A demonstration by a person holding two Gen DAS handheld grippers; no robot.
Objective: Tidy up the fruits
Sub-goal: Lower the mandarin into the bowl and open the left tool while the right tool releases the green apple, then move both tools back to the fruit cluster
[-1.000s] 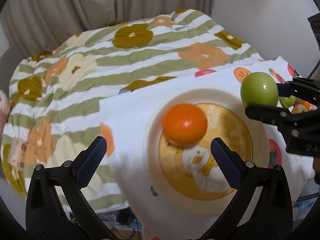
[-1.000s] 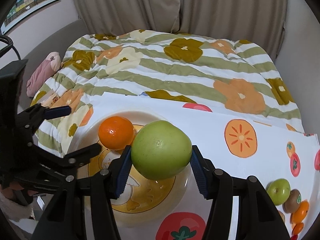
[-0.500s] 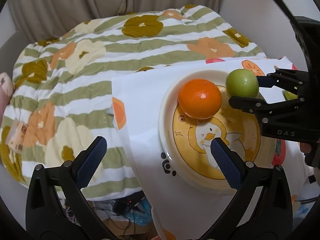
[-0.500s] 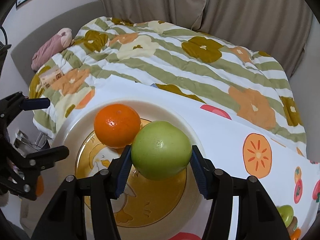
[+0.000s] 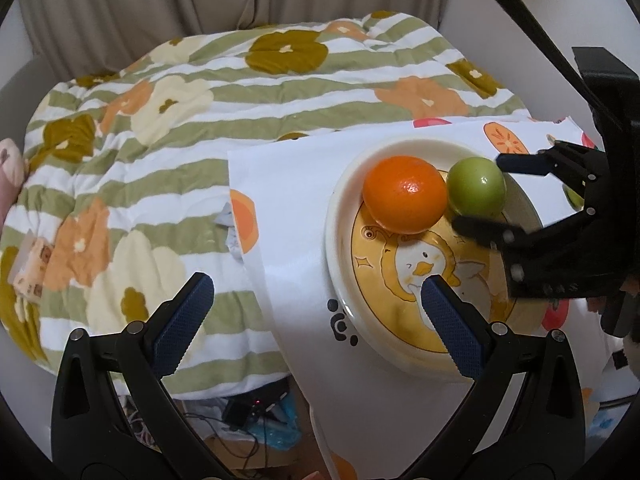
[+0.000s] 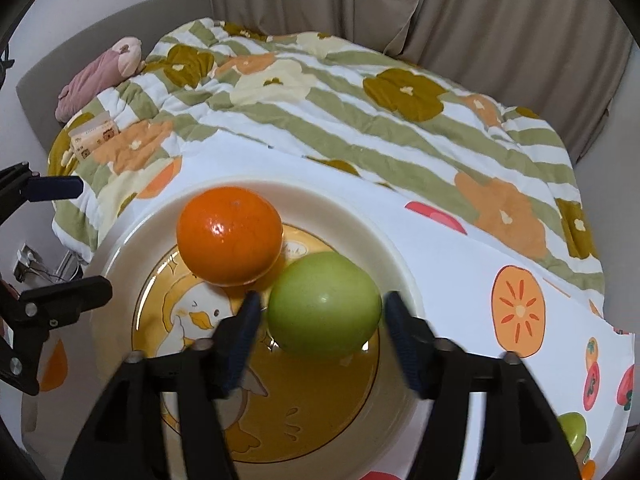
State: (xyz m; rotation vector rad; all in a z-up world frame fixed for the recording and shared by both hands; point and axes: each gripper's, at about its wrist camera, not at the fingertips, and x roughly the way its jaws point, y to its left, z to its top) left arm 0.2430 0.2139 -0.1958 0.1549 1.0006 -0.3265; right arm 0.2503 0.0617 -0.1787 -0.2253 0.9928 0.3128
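A cream plate (image 6: 384, 236) with a yellow duck picture holds an orange (image 6: 230, 234) and a green apple (image 6: 324, 304) side by side. My right gripper (image 6: 320, 316) straddles the apple with its jaws parted, small gaps showing on both sides; the apple rests on the plate. In the left wrist view the plate (image 5: 340, 216), orange (image 5: 404, 194) and apple (image 5: 476, 186) lie to the right, with the right gripper (image 5: 486, 192) around the apple. My left gripper (image 5: 316, 304) is open and empty, near the plate's left edge.
The plate sits on a white fruit-print cloth (image 6: 516, 312) beside a flowered striped quilt (image 5: 168, 128). More fruit (image 6: 572, 434) lies at the cloth's right end. A pink toy (image 6: 100, 76) and a tissue pack (image 6: 94, 140) lie on the quilt. Cables (image 5: 256, 412) lie below.
My right gripper lowered the green apple onto the plate next to the orange and its jaws parted from it. My left gripper drew back to the left, still open.
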